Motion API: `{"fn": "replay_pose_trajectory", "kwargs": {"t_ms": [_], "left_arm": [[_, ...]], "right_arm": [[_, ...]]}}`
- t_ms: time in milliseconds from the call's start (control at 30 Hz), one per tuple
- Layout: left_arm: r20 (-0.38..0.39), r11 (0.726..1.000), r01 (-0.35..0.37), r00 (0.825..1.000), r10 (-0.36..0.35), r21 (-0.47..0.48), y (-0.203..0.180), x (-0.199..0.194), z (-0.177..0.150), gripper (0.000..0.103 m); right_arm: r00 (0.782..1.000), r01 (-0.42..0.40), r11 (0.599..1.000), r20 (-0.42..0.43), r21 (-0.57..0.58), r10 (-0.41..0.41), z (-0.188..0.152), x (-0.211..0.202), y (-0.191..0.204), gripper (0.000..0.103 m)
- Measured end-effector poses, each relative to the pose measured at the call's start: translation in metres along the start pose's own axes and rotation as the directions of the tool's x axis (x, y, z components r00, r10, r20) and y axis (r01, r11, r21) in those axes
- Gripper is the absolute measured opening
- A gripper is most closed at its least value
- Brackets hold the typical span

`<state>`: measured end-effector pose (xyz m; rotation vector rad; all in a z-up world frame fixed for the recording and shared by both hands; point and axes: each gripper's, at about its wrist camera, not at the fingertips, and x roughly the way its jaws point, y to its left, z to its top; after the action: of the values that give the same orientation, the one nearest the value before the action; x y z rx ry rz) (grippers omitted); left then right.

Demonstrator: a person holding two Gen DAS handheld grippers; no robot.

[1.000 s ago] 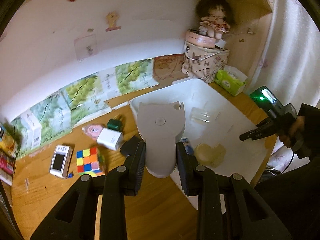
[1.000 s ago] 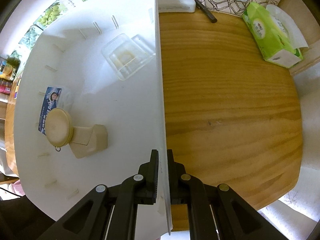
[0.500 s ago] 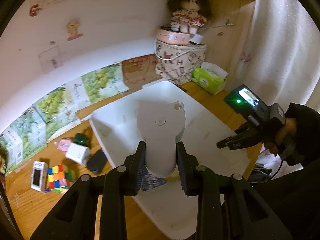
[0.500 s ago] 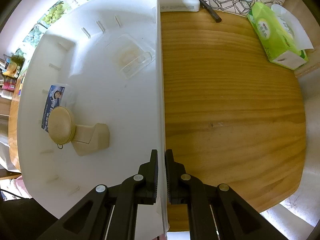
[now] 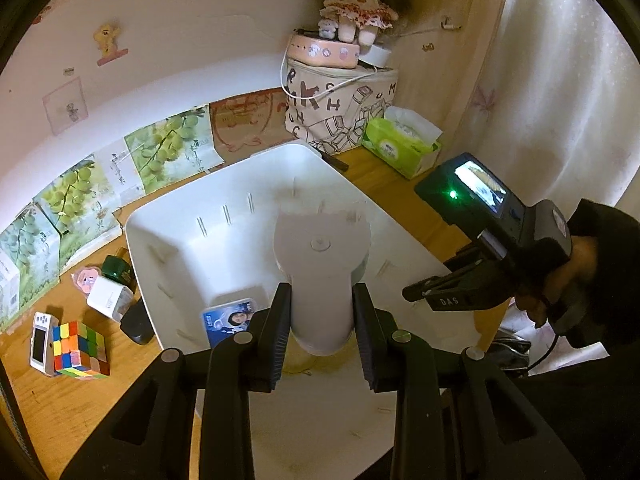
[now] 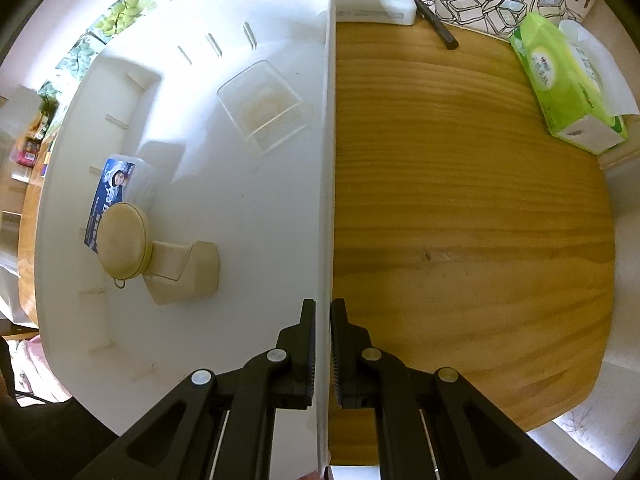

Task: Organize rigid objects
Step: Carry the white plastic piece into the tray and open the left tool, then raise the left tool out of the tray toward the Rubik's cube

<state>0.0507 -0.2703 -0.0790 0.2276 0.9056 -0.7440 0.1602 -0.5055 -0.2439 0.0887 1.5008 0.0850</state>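
Note:
My left gripper (image 5: pixel 320 312) is shut on a white plastic object with a narrow handle and wider notched head (image 5: pixel 322 256), held over the white bin (image 5: pixel 160 248). My right gripper (image 6: pixel 323 320) is shut on the bin's right wall (image 6: pixel 326 160), pointing down; it also shows in the left wrist view (image 5: pixel 412 294) with a hand on it. Inside the bin lie a clear plastic box (image 6: pixel 264 106), a blue card case (image 6: pixel 114 188) and a beige round-topped holder (image 6: pixel 160 252).
On the wooden desk left of the bin sit a Rubik's cube (image 5: pixel 80 350), a small white device (image 5: pixel 40 342), a white charger (image 5: pixel 108 298), a black item (image 5: pixel 136 322) and a green bottle (image 5: pixel 116 270). A green tissue pack (image 6: pixel 568 84), printed bag (image 5: pixel 336 112) and pen (image 6: pixel 436 30) stand behind.
My left gripper has carried the white object rightward from the bin's left edge to over its inside, so the cube and charger slid left in view. The right gripper kept its hold on the wall.

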Motion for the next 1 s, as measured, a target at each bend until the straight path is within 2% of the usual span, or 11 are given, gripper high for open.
{"fn": "replay_pose_trajectory", "kwargs": {"t_ms": [133, 300, 467, 533, 633, 700, 800, 1000], "left_arm": [[-0.026, 1.000, -0.008, 1.000, 0.008, -0.007, -0.002, 0.006, 0.000, 0.032], [-0.006, 0.999, -0.034, 0.999, 0.034, -0.017, -0.001, 0.002, 0.003, 0.033], [-0.014, 0.996, -0.064, 0.998, 0.064, -0.062, 0.008, 0.001, 0.006, 0.040], [-0.020, 0.993, -0.075, 0.997, 0.073, -0.091, 0.014, -0.001, 0.006, 0.051], [-0.015, 0.988, -0.095, 0.995, 0.094, -0.122, 0.022, -0.005, 0.004, 0.058], [-0.018, 0.983, -0.114, 0.993, 0.113, -0.143, 0.028, -0.007, 0.003, 0.066], [-0.013, 0.972, -0.135, 0.991, 0.135, -0.191, 0.040, -0.011, -0.001, 0.066], [-0.051, 0.938, -0.197, 0.980, 0.191, -0.285, 0.071, -0.014, -0.011, 0.066]], "right_arm": [[1.000, -0.004, 1.000, -0.002, 0.007, 0.005, 0.000, 0.001, -0.001, 0.007], [1.000, -0.019, 0.999, 0.000, 0.030, 0.019, 0.000, 0.000, -0.008, 0.007], [0.999, -0.033, 0.998, 0.002, 0.059, 0.032, 0.000, 0.000, -0.013, 0.009], [0.999, -0.032, 0.997, 0.002, 0.063, 0.032, 0.001, 0.000, -0.014, 0.009], [1.000, -0.025, 0.998, 0.002, 0.061, 0.025, 0.001, 0.000, -0.015, 0.007], [1.000, -0.019, 0.998, 0.003, 0.061, 0.019, 0.001, 0.000, -0.012, 0.007], [1.000, -0.011, 0.998, 0.003, 0.060, 0.011, 0.002, -0.001, -0.010, 0.006], [1.000, 0.002, 0.998, 0.016, 0.062, -0.003, 0.000, -0.004, -0.002, 0.005]]}}
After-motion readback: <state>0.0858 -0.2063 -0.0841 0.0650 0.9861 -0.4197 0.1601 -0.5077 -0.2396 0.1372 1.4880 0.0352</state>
